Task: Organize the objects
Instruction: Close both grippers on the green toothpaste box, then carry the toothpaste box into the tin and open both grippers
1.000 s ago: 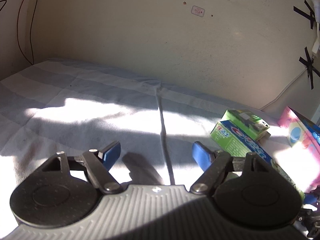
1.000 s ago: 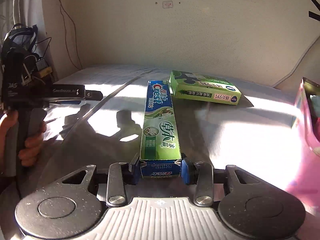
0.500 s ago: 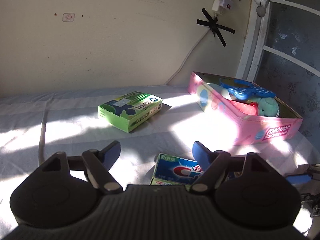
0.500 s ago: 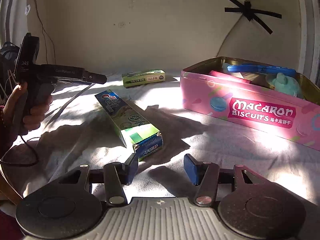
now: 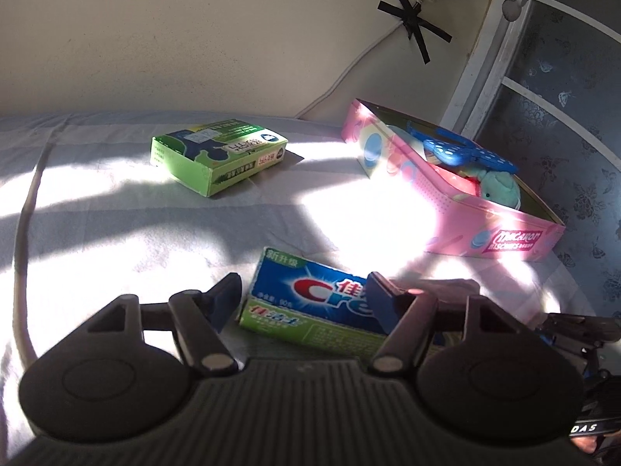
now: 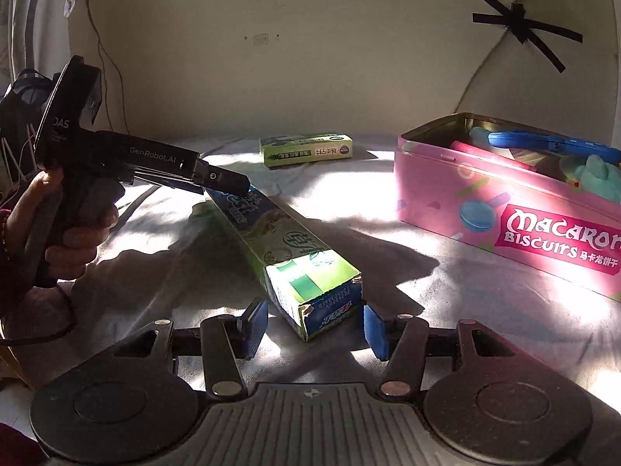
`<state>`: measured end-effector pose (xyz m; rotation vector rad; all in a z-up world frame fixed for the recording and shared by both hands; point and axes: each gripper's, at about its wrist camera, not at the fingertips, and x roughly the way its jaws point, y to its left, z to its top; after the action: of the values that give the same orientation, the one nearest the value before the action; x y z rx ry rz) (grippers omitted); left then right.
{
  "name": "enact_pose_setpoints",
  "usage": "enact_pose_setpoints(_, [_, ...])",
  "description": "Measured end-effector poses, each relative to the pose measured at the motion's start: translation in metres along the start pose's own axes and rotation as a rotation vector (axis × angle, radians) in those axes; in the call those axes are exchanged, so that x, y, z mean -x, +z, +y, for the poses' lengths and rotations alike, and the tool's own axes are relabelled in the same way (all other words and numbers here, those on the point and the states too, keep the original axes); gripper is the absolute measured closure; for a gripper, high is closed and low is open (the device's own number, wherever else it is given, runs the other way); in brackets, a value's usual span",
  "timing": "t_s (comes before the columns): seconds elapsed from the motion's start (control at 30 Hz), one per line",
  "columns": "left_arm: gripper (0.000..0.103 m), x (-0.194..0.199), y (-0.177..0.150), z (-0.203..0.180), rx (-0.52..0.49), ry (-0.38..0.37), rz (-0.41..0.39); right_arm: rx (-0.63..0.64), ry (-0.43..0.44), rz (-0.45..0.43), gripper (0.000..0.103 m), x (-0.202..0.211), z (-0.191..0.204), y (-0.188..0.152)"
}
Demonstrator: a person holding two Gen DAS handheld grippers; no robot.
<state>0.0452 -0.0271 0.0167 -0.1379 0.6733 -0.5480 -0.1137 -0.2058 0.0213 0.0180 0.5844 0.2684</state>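
A long Crest toothpaste box (image 5: pixel 310 291) (image 6: pixel 287 244) lies on the grey cloth. My left gripper (image 5: pixel 302 295) (image 6: pixel 233 184) straddles its far end, and its jaws are closing with the box end between them; a gap still shows beside the left finger (image 5: pixel 227 297). My right gripper (image 6: pixel 314 322) sits at the near end, where its jaws are opening with the box end between them and gaps on both sides. A small green box (image 5: pixel 217 155) (image 6: pixel 306 149) lies further back. The open pink biscuit tin (image 5: pixel 446 209) (image 6: pixel 504 209) stands at the right.
The tin holds a blue spotted item (image 5: pixel 465 153) and a teal plush toy (image 5: pixel 500 190). A person's hand (image 6: pixel 73 229) grips the left tool's handle. The wall runs close behind the cloth, with a white cable (image 5: pixel 349 73) and black tape crosses. A window frame stands at the far right.
My right gripper let go of the toothpaste box's near end and drew back slightly. My left gripper swung right onto the box's other end, and its jaws have narrowed.
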Motion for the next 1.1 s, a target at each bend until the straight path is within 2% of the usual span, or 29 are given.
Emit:
enact_pose_setpoints(0.07, [0.031,0.000,0.000,-0.010,-0.011,0.034,-0.005,-0.012,-0.009,-0.005,0.057,0.000,-0.003,0.001])
enact_pose_setpoints(0.17, [0.033,0.003,0.006,-0.018,-0.001,0.016,0.000,-0.047,-0.022,-0.015,0.060,0.002,-0.013,0.002])
enact_pose_setpoints(0.33, [0.033,0.019,0.028,-0.051,-0.068,-0.004,-0.079,-0.061,-0.044,-0.101,0.060,0.028,-0.026,0.013])
enact_pose_setpoints(0.47, [0.033,0.018,0.055,-0.083,-0.108,-0.049,-0.125,-0.059,-0.100,-0.191,0.060,0.056,-0.048,0.030])
enact_pose_setpoints(0.6, [0.032,-0.008,0.077,-0.122,-0.164,-0.081,-0.139,-0.048,-0.190,-0.238,0.060,0.074,-0.086,0.047])
enact_pose_setpoints(0.77, [0.032,-0.057,0.093,-0.155,-0.189,-0.095,-0.110,-0.063,-0.270,-0.206,0.059,0.070,-0.139,0.057])
enact_pose_setpoints(1.03, [0.032,-0.133,0.104,-0.173,-0.181,-0.055,0.018,-0.176,-0.273,-0.060,0.059,0.029,-0.211,0.067])
enact_pose_setpoints(1.1, [0.031,-0.142,0.107,-0.174,-0.164,-0.050,0.019,-0.171,-0.289,-0.042,0.059,0.020,-0.219,0.071])
